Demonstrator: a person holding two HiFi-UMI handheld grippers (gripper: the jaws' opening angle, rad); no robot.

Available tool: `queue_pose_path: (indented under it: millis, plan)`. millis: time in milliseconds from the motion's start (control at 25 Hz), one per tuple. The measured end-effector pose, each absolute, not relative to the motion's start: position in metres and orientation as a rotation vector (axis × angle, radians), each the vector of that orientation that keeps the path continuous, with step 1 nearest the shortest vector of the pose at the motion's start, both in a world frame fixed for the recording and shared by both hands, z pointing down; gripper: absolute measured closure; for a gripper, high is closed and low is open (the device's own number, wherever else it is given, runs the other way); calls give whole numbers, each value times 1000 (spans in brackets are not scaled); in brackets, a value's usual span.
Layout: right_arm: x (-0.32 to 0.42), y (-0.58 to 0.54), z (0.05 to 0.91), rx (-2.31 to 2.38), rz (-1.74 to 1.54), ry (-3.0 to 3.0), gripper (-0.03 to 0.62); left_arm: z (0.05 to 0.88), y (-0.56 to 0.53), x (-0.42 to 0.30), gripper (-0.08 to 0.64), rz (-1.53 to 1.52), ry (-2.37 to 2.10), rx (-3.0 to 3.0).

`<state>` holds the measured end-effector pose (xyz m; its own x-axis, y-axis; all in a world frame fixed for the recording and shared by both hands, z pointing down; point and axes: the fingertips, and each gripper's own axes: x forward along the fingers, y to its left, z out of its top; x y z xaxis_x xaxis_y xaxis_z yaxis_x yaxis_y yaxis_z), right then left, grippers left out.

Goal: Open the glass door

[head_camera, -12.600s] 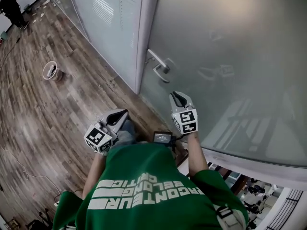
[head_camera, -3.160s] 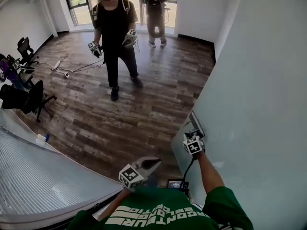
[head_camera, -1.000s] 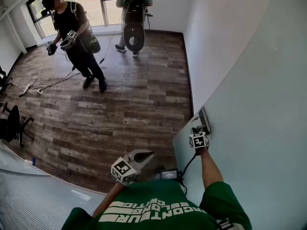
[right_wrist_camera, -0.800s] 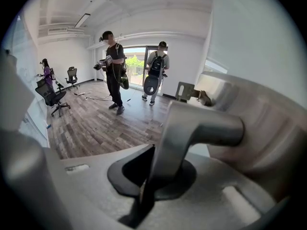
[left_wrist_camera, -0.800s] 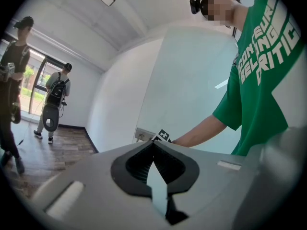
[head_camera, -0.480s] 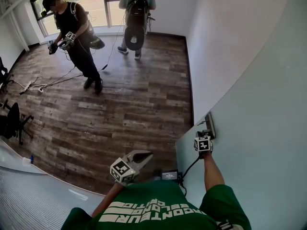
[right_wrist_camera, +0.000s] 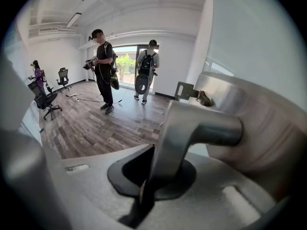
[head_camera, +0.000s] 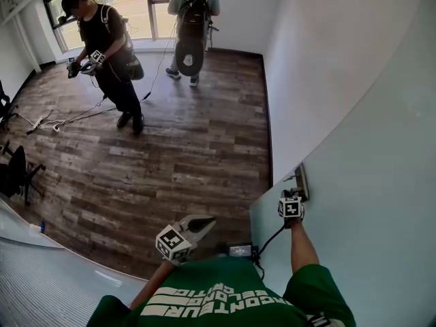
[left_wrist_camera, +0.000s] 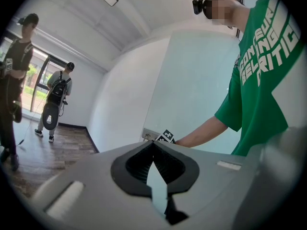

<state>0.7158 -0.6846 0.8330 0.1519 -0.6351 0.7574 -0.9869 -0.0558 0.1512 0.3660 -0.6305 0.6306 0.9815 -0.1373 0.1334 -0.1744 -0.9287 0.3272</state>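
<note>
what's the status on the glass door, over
Right hand-held gripper shut on door handle. Left hand-held gripper shut, empty. Glass door open. Two people far off, none near door.

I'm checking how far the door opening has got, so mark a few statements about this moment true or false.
1. The right gripper is clamped on the door handle. True.
2. The left gripper grips the edge of the glass door. False: its jaws are together on nothing, and it is held clear of the door.
3. The glass door is closed in its frame. False: it is swung open, with the wood floor of the room in view past its edge.
4. Two other people, one in black and one with a backpack, stand near the window. True.
</note>
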Motion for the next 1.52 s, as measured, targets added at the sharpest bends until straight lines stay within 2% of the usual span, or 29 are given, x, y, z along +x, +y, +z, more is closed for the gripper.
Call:
queue_pose_path:
  millis: [640, 1520]
  plan:
    - [753, -682, 837, 1824, 693, -1491, 600, 641, -642, 380, 549, 139, -252, 2758]
    - [762, -674, 831, 1845, 696, -1465, 600, 635, -631, 381, 549, 139, -244, 2752]
